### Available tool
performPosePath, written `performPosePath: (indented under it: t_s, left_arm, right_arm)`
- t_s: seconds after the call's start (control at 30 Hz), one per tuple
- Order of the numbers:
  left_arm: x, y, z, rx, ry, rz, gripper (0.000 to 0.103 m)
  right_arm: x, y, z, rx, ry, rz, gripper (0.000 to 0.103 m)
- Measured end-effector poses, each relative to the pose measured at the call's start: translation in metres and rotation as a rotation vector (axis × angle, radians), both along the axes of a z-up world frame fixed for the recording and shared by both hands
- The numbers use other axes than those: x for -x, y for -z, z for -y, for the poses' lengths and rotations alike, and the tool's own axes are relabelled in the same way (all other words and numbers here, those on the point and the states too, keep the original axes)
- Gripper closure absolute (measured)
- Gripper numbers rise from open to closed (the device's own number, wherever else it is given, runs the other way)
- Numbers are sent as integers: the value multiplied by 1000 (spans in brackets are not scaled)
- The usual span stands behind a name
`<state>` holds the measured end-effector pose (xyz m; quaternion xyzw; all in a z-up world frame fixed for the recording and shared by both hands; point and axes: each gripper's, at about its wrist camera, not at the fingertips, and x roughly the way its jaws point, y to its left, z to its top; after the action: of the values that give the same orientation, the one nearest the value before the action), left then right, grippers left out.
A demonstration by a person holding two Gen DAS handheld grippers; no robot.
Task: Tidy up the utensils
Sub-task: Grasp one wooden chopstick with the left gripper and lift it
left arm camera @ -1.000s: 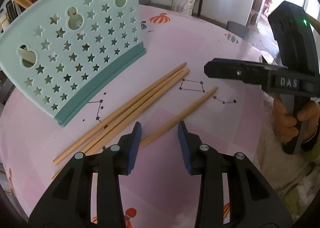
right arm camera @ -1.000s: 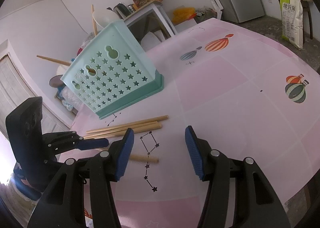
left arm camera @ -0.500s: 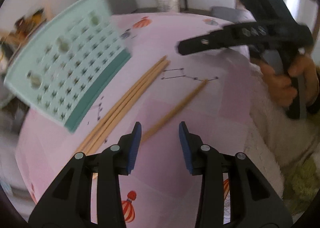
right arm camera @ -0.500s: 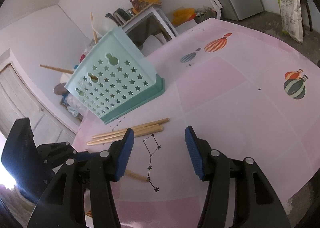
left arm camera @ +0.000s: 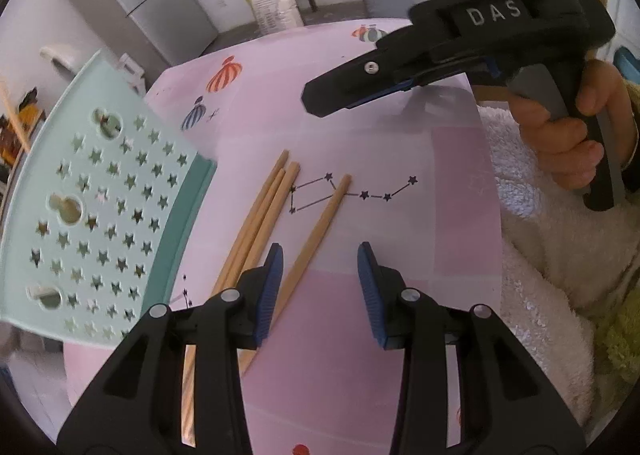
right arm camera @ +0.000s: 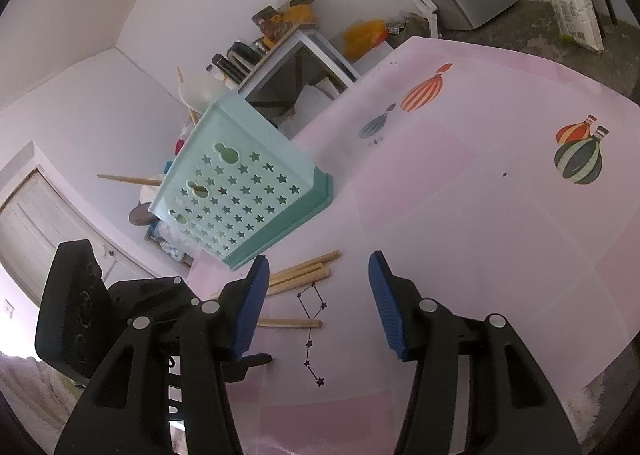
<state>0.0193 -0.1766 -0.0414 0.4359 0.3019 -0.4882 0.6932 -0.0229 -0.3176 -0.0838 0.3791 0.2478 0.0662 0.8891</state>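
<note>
Left wrist view shows the left tongs (left arm camera: 320,287) pointing down at the pink table with balloon pictures (left arm camera: 400,143). Their blue pads stand apart and hold nothing. A moment ago the single loose wooden chopstick (left arm camera: 316,235) lay slanted across the picture; now the hand has rolled and slid over, so this stick runs nearly straight up from the left blue pad (left arm camera: 270,291). I cannot tell if the pad touches it. Three more wooden chopsticks (left arm camera: 264,211) lie together just beside it, next to the mint green plastic basket with star holes (left arm camera: 100,215), which stands on the table with one stick already poking out of its top. The right tongs (left arm camera: 320,103) float above the table, held by a person's hand (left arm camera: 568,151); in the right wrist view their pads (right arm camera: 316,303) are also apart and empty, well above the sticks. All four sticks still lie on the table, so the tidying is not done. The new line-up looks like getting ready to pinch the lone stick and carry it to the basket.
</note>
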Motion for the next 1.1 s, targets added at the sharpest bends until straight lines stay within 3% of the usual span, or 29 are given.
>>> performPosePath:
  t_s: [0.17,0.4,0.73,1.1]
  left_arm:
    - [-1,1,9,-11,45,5,69]
    - [-15,3,24,0,54,-133,94]
    - [-11,2,19,-1,13,-49,99]
    - [-29,-46,-30,179,-199,60,100]
  right_arm:
    - [-1,1,1,-9,1,7,52]
    - [0,2,4,-23,5,15,53]
    - [2,1,3,-28,17,8,53]
    - [-12,-10,-13,55,-46,-27,67]
